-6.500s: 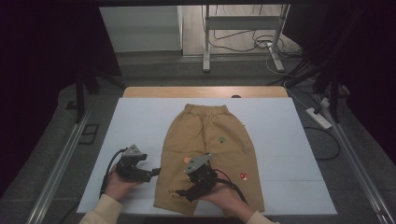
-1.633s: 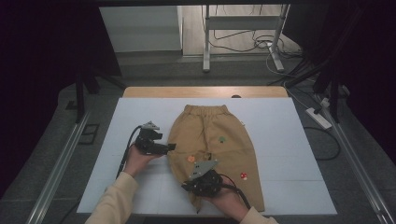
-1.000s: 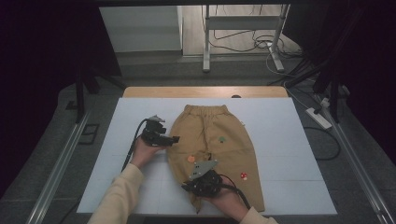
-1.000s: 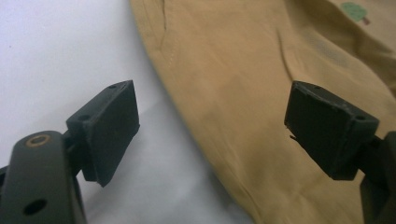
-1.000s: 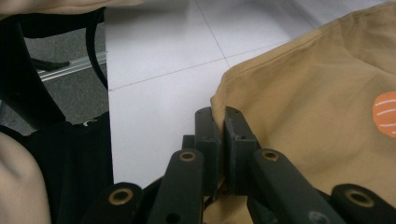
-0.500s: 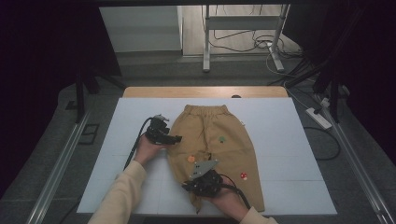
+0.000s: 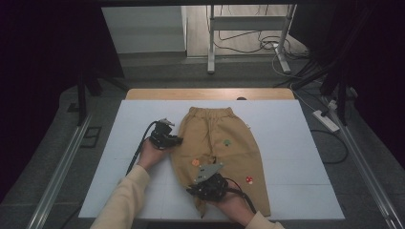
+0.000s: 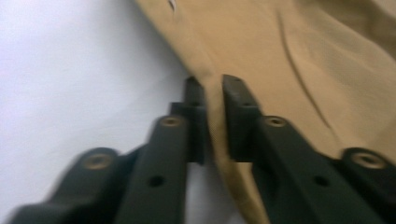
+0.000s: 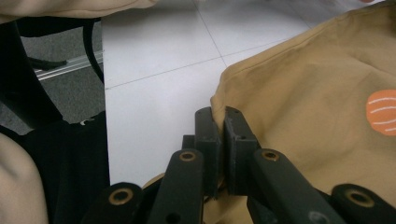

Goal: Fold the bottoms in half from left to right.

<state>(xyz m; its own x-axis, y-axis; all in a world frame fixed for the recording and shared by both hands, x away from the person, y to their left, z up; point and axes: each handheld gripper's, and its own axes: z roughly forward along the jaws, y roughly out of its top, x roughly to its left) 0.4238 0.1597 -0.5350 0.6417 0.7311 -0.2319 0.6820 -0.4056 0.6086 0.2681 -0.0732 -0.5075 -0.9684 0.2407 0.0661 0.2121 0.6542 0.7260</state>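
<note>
From the high view we saw tan trousers (image 7: 220,152) lying flat on the white board (image 7: 286,143) that covered the desk, waistband toward the far edge and hems toward the near edge. The near left hem was hidden under the right gripper (image 7: 197,190) and the hand behind it. The left gripper (image 7: 177,140) sat at the trousers' left side seam, toward the board's middle; from above we could not make out how either pair of jaws stood. Small patches dotted the cloth: a green one (image 7: 227,142), an orange one (image 7: 195,162) and a red mushroom (image 7: 249,180). Beyond the far edge stood a metal stand (image 7: 248,24) among loose cables (well apart from the work).

In the left gripper view the jaws of the left gripper (image 8: 214,100) were closed on the trousers' (image 8: 289,60) edge, a fold of tan cloth pinched between them. The picture was blurred, and the cloth ran off its top and right.

The right gripper view showed the right gripper (image 9: 218,122) closed likewise on the trousers' (image 9: 308,98) hem, near a board (image 9: 154,88) edge. The orange patch (image 9: 382,112) was cut off at the right, and a sleeve (image 9: 74,9) crossed the top.
</note>
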